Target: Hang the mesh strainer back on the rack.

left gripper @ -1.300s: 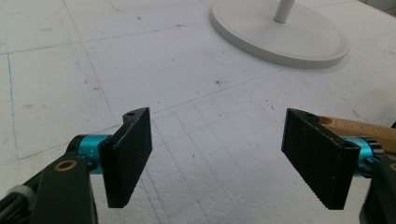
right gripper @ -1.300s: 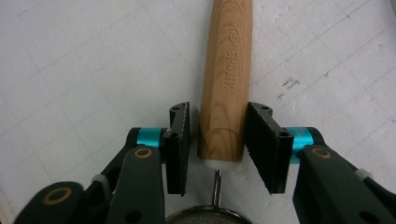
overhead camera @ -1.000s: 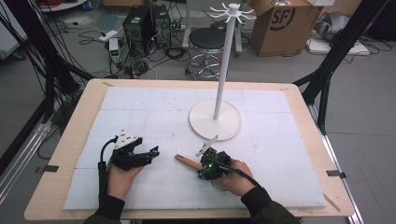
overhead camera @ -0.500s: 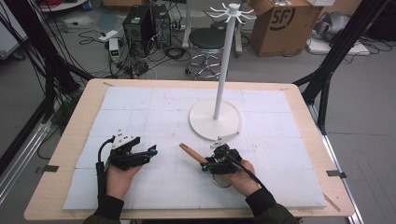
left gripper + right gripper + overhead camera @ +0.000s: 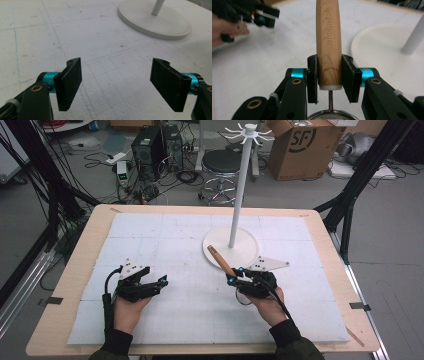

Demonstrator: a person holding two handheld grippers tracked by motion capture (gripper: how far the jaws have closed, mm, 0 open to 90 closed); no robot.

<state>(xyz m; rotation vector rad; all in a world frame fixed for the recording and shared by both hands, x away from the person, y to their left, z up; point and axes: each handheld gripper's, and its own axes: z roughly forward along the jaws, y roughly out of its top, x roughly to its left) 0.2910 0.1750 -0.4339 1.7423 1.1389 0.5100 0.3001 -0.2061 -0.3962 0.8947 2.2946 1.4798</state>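
While one wooden-handled strainer [image 5: 329, 42] sits clamped by its handle in the right gripper [image 5: 235, 279], just beside the round base of the single white stand [image 5: 230, 248] on the table [image 5: 75, 265], the left gripper [image 5: 116, 82] rests with jaws apart, holding nothing.

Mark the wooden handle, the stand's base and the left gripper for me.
wooden handle [image 5: 328, 45], right gripper view, mid-shaft by the lettering.
stand's base [image 5: 220, 247], high view, flat white disc left of the pole.
left gripper [image 5: 116, 83], left gripper view, midway between the open fingertips.
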